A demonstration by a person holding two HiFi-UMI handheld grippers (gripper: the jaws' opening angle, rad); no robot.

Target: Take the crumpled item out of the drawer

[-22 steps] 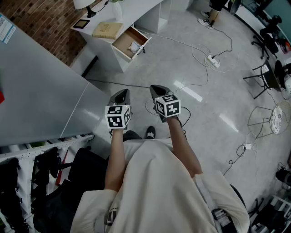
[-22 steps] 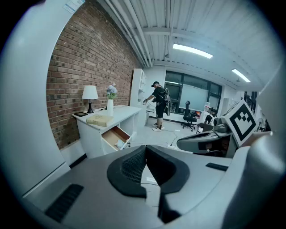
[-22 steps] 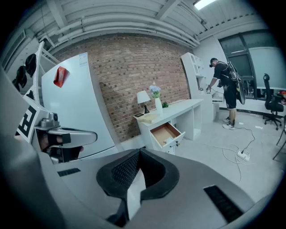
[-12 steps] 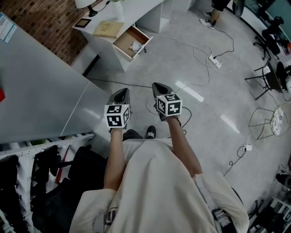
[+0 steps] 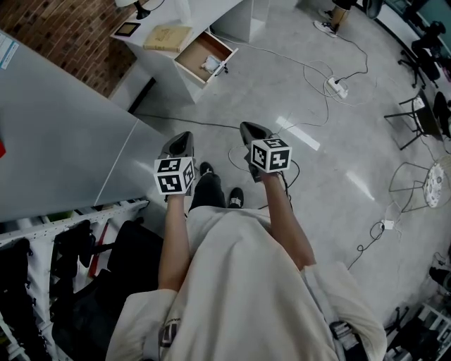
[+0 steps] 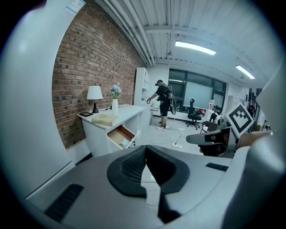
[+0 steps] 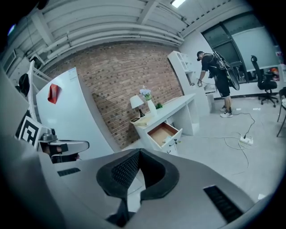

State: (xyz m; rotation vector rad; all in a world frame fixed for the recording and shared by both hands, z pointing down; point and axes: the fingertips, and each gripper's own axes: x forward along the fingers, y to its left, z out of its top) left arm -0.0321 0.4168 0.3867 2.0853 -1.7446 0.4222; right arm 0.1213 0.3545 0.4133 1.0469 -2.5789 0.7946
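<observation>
Head view, nearest first: both forearms reach out in front of the body, side by side and a little apart. The left gripper (image 5: 181, 139) and right gripper (image 5: 251, 130) tilt somewhat below level, noses toward the desk (image 5: 211, 10). Each gripper view shows its jaws pressed together with nothing between them, so both are empty.

Since a moment ago one shoe (image 5: 206, 169) has come forward past the other on the floor (image 5: 282, 92), and the grippers have spread slightly. This reads as a walking stride, so the task appears to be in its approach phase, with no reach begun.

Farther on, cables (image 5: 310, 70) trail across the floor between the person and the desk and could catch a foot. The drawer (image 5: 194, 53) stands pulled out of the desk, well apart from both grippers. The crumpled item (image 5: 211, 65), pale, lies inside near the drawer's front edge. A book (image 5: 168, 37) rests on the desk near the edge above the drawer.
</observation>
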